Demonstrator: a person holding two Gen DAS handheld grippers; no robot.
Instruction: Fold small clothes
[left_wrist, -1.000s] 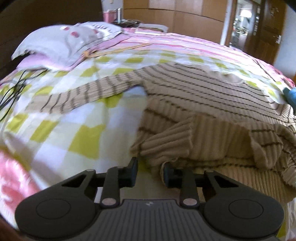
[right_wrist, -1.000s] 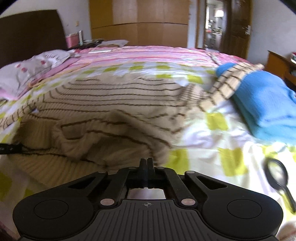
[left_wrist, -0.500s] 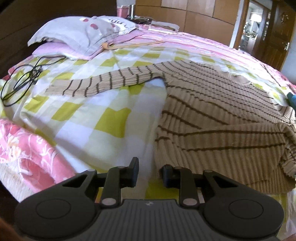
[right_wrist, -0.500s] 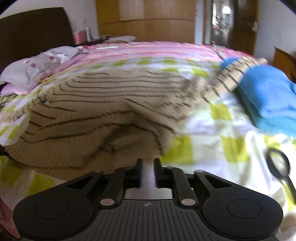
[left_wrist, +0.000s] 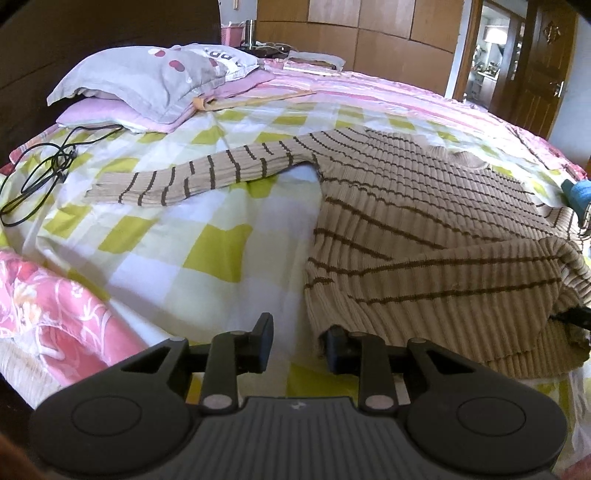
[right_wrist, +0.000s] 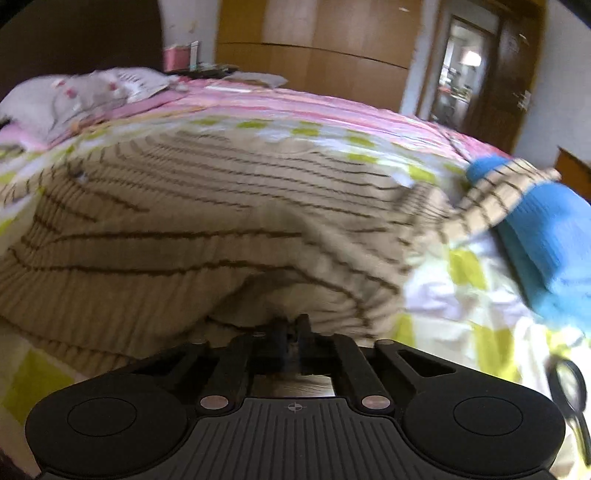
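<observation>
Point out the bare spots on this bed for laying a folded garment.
Free: checked sheet between the striped beige sweater, its outstretched sleeve and the black cable. Crowded: right side, where blue knitwear lies under the other sleeve.

Little can be read. The grey pillow (left_wrist: 155, 79) at the head of the bed carries printed letters, too small and curved to make out. No brand, number or sign is legible elsewhere.
</observation>
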